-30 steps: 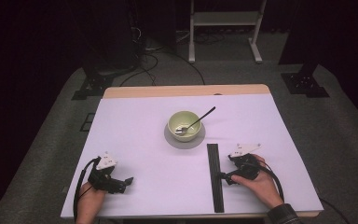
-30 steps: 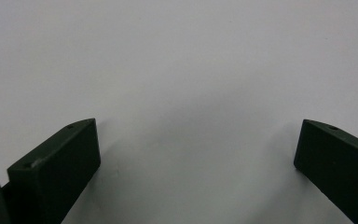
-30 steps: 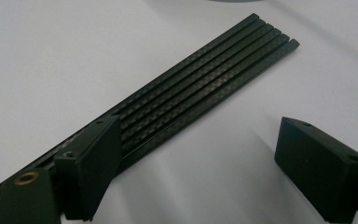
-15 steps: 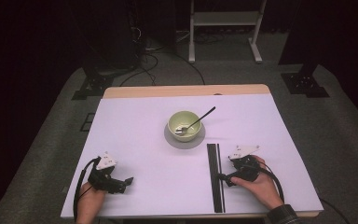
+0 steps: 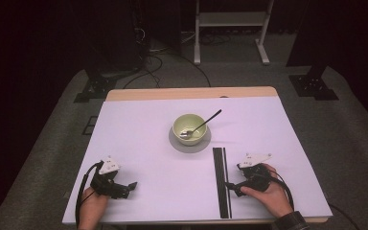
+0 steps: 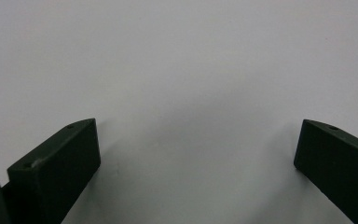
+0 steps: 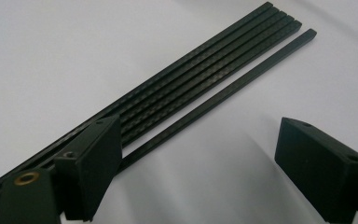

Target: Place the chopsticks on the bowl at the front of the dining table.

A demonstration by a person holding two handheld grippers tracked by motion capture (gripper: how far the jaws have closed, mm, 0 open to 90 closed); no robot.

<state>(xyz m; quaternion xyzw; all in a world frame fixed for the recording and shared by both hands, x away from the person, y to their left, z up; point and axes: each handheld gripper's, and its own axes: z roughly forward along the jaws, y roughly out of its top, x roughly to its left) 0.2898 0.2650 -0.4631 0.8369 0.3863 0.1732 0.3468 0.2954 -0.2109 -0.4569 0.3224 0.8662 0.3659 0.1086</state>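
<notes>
A row of several black sticks (image 5: pixel 219 182) lies on the white table (image 5: pixel 139 129), running from the middle toward the front edge. One stick (image 7: pixel 228 91) lies slightly apart on their right. My right gripper (image 5: pixel 230 186) rests beside them at the front right. Its jaws stand open (image 7: pixel 200 140), the left jaw over the sticks' near end, with nothing between them. My left gripper (image 5: pixel 130 187) sits at the front left, open (image 6: pixel 198 135) over bare table. A pale green bowl (image 5: pixel 190 128) holding a spoon (image 5: pixel 202 124) stands on a grey saucer (image 5: pixel 189 143) at the centre.
The table's wooden far edge (image 5: pixel 191 93) shows beyond the white cover. Behind it on the dark floor are cables (image 5: pixel 148 62), stand feet (image 5: pixel 93 88) and a white rack (image 5: pixel 232 21).
My right gripper has edged slightly toward the front edge beside the sticks. The left gripper, the bowl and the spoon have stayed put.
</notes>
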